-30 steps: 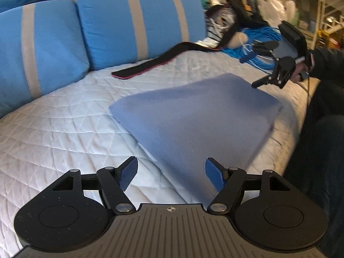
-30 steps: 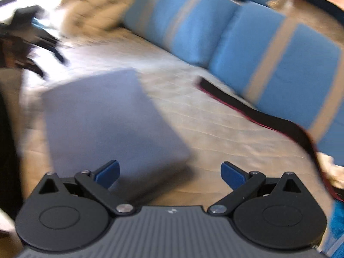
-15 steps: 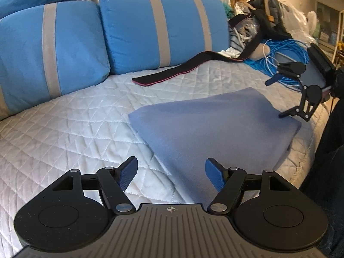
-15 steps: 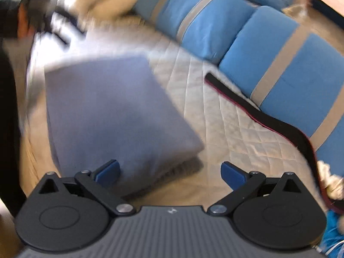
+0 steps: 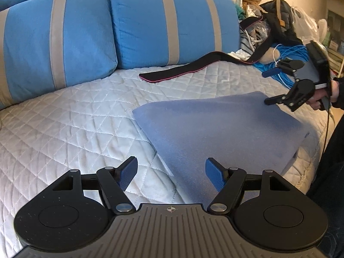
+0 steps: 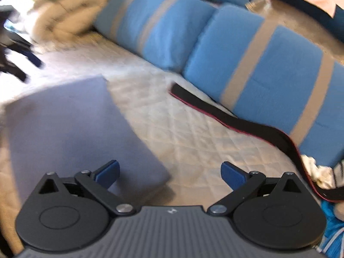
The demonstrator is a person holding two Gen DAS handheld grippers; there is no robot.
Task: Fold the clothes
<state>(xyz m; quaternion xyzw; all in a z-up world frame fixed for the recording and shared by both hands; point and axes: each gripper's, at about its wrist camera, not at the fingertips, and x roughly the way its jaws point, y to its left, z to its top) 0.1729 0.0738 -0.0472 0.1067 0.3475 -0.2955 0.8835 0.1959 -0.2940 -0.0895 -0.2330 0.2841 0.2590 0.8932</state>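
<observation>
Folded blue cloth (image 5: pixel 225 129) flat on quilted bed (image 5: pixel 75 129), left tongs (image 5: pixel 171 173) spread empty, right tongs (image 6: pixel 169 172) spread empty

Black claws (image 5: pixel 171 173), blue pads (image 5: pixel 129 173), dark sleeve (image 5: pixel 340 92).

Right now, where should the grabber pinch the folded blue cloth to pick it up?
Probably the near corner of the folded blue cloth, just ahead of the left gripper. Its edge lies flat on the quilted bed cover, so slide one finger low under it from the open quilt side. The right gripper, also open, could take the far corner.
</observation>
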